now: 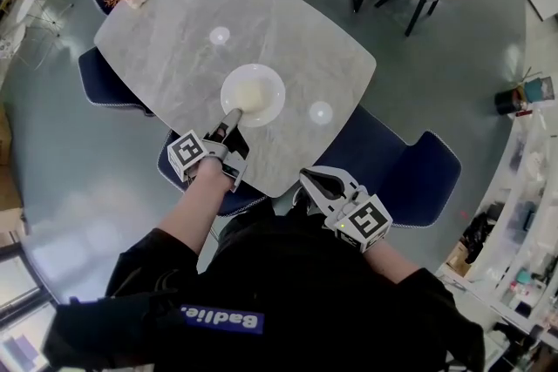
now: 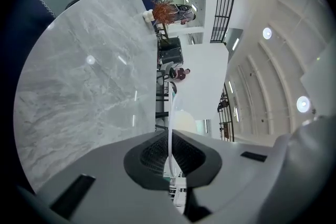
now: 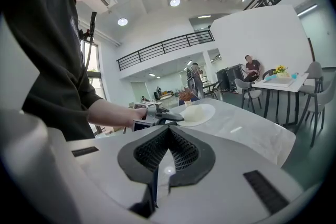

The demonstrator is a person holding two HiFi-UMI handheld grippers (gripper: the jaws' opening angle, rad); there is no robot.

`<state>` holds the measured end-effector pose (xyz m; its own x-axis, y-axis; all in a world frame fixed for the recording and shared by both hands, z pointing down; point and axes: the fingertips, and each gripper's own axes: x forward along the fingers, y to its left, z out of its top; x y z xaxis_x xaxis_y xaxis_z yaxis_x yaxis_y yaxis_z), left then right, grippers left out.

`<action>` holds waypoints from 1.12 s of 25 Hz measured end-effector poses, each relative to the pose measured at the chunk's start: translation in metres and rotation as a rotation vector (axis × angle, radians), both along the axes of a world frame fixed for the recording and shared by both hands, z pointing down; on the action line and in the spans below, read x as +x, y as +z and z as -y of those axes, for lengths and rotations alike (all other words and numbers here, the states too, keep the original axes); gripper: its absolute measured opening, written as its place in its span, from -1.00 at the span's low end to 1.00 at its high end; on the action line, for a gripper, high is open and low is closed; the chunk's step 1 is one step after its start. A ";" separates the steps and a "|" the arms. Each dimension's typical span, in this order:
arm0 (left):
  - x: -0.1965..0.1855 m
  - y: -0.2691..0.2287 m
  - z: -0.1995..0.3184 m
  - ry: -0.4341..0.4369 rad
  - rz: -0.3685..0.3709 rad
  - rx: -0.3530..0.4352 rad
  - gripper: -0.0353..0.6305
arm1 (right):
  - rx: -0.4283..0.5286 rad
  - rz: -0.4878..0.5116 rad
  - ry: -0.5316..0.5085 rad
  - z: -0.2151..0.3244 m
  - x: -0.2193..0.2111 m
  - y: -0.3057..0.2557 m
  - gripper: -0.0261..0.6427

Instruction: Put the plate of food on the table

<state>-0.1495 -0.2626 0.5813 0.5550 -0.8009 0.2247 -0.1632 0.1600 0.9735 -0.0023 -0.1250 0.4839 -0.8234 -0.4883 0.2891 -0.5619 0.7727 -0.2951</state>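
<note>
now left gripper pinching plate rim near table edge, right gripper pressed together

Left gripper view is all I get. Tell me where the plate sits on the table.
Observer: In the head view the round white plate of pale food appears to rest flat on the grey marble table, close to the edge nearest the person. The left tongs are clamped on its near rim.
Operator: Report the right tongs.
Observer: The right tongs are shut on nothing and are held off the table, beside the person's waist.
</note>
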 end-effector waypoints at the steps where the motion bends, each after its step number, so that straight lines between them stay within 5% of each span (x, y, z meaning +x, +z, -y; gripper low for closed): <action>1: -0.001 0.007 0.006 0.006 0.005 -0.005 -0.86 | -0.003 -0.004 0.000 0.002 -0.002 0.001 -0.89; 15: -0.024 0.115 0.040 0.007 0.064 -0.115 -0.86 | -0.081 -0.077 0.073 0.012 -0.003 0.032 -0.89; 28: -0.012 0.163 0.081 0.032 0.123 -0.139 -0.85 | -0.106 -0.120 0.074 0.012 0.001 0.040 -0.89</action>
